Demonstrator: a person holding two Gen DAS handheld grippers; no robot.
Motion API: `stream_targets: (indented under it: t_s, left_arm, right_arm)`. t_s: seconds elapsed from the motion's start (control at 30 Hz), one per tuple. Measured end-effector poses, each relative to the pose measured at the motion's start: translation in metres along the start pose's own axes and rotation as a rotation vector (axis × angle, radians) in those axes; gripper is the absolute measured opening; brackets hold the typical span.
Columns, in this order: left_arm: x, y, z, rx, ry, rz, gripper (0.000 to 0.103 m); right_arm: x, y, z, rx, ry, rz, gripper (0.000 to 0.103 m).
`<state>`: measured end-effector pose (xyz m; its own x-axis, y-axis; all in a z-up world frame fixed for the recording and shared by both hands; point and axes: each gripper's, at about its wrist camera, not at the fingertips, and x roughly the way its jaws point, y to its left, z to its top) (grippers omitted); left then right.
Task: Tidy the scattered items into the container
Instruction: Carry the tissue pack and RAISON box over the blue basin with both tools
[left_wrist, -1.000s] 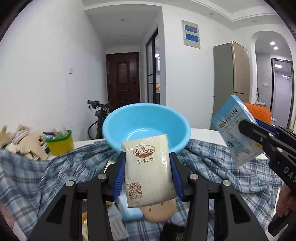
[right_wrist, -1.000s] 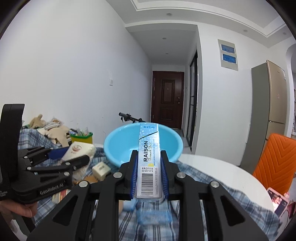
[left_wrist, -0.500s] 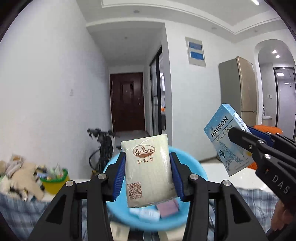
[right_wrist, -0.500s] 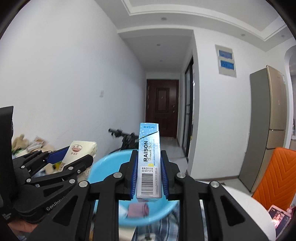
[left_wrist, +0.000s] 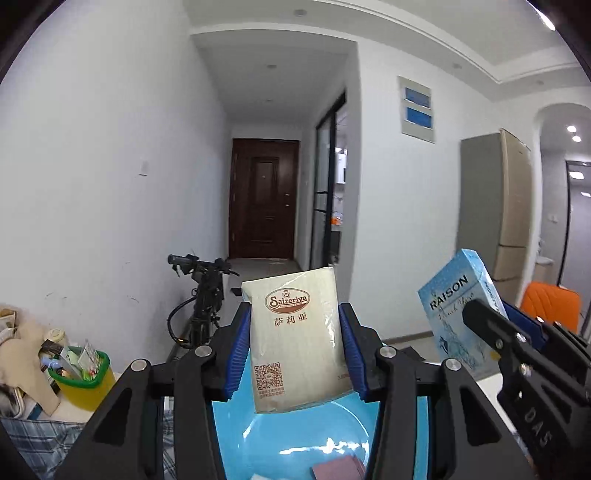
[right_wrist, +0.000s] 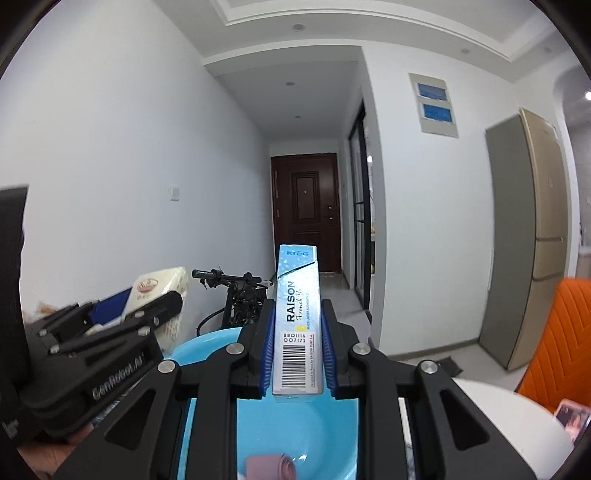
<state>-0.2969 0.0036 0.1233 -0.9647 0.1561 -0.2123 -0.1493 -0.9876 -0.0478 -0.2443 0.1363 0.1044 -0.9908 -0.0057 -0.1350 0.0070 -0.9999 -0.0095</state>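
Left gripper (left_wrist: 295, 354): blue pads clamped on either side of the beige Saizeriya packet (left_wrist: 297, 339); packet upright, printed face toward the camera, lower edge hanging over the blue basin (left_wrist: 295, 439).

Right gripper (right_wrist: 297, 350): pads pressed together on the narrow sides of the pale blue RAISON box (right_wrist: 297, 325); box upright, barcode at the bottom, held above the basin; in the left wrist view the same box shows at the right, tilted, well apart from the packet.

Blue basin: directly below both grippers, mostly hidden by their black frames; inside it, a mauve-pink flat item (left_wrist: 340, 469) near the bottom edge of the view, with a pale item just beside it that is too cropped to tell.

Bench (right_wrist: 498, 421): white round top, bare part visible at the right; blue checked cloth (left_wrist: 33, 435) over its left part.

Green and yellow tub (left_wrist: 83, 380): at the left, stuffed with small packets; beige soft toy (left_wrist: 22, 350) just beside it.

Room: dark bicycle (left_wrist: 203, 295) against the white wall beyond the basin; brown door (left_wrist: 262, 199) at the corridor's end; tall fridge (right_wrist: 524, 236) at the right; orange chair (right_wrist: 561, 343) near the bench.
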Motion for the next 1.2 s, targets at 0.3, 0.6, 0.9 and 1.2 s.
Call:
stream_targets:
  t_s: [0.3, 0.6, 0.9, 1.2]
  left_arm:
    - [0.025, 0.025, -0.016, -0.040, 0.118, 0.072, 0.048]
    - [0.024, 0.008, -0.005, 0.024, 0.190, 0.070, 0.048]
    - [0.074, -0.010, 0.003, 0.093, 0.597, 0.063, 0.048]
    - [0.103, -0.001, -0.027, 0.005, 0.958, 0.095, 0.048]
  right_arm:
    - [0.033, 0.013, -0.004, -0.035, 0.101, -0.018, 0.021]
    - [0.068, -0.008, 0.012, 0.004, 0.307, 0.004, 0.021]
    - [0.097, -0.023, 0.041, -0.016, 0.639, 0.020, 0.021]
    - [0.112, -0.038, 0.013, 0.056, 0.941, 0.036, 0.021]
